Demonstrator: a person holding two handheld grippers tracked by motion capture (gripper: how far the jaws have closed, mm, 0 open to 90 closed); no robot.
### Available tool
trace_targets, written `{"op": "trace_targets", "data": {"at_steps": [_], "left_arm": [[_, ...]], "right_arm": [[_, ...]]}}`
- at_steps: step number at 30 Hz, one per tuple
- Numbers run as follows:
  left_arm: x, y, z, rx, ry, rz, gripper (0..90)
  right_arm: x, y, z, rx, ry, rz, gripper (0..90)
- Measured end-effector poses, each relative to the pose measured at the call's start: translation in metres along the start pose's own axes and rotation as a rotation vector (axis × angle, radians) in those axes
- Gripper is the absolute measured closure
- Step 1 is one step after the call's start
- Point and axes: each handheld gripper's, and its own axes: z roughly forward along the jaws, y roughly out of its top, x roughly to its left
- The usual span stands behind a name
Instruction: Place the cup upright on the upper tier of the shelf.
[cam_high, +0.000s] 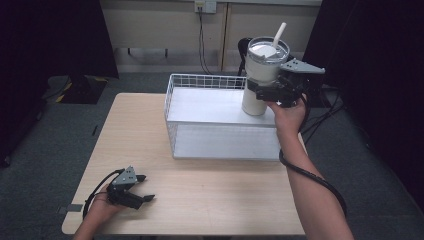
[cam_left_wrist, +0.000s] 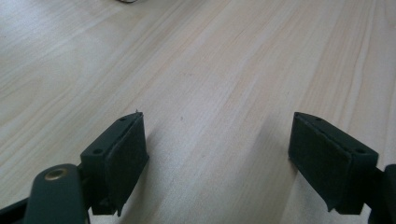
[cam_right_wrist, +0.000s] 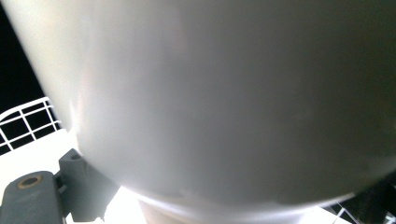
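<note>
Nearest to me, my left claw (cam_high: 142, 188) rests low on the desk (cam_high: 215, 200) at the front left corner, its jaws spread wide with nothing between them. In the left gripper view the two black pads (cam_left_wrist: 126, 158) stand well apart over bare pale wood, and I hold nothing there. My left hand (cam_high: 100, 210) comes in from the bottom edge, and the cable loops beside it on the desk.

Farther out, on the right, my right forearm reaches forward across the desk's right edge, with the cable trailing along it. My right claw (cam_high: 262, 90) is clamped on the cup (cam_high: 262, 75), gripping its white body from the right side, below the lid. In the right gripper view the cup (cam_right_wrist: 224, 93) looms smooth and pale right against the camera, and the near jaw presses against its lower wall; the far jaw is mostly hidden in shadow.

The cup stands upright, with a clear lid and a white straw (cam_high: 279, 35) leaning toward the right. Its base is at the back right corner of the white wire basket (cam_high: 200, 80), which sits on the far half of the desk. I cannot tell whether the base touches the basket floor or hangs just above it.

Beyond the desk lie grey floor and a pale wall.
</note>
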Motion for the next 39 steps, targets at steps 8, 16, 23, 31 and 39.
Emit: {"op": "trace_targets", "data": {"at_steps": [8, 16, 23, 31, 39], "left_arm": [[0.0, 0.0, -0.001, 0.002, 0.005, 0.005, 18.8], [0.0, -0.001, -0.001, 0.0, 0.002, -0.002, 18.8], [0.0, -0.001, -0.001, 0.0, 0.002, -0.003, 18.8], [-0.001, -0.001, -0.001, 0.001, 0.003, -0.002, 18.8], [0.0, -0.001, -0.001, 0.002, 0.001, -0.002, 18.8]], "right_arm": [[0.002, -0.002, 0.005, 0.009, 0.004, -0.008, 9.8], [-0.003, -0.006, 0.004, -0.007, 0.013, 0.029, 9.6], [-0.003, -0.008, 0.004, -0.017, 0.014, 0.029, 9.4], [-0.003, -0.013, 0.006, -0.053, 0.006, 0.042, 9.1], [-0.003, -0.014, 0.006, -0.061, 0.008, 0.037, 8.8]]}}
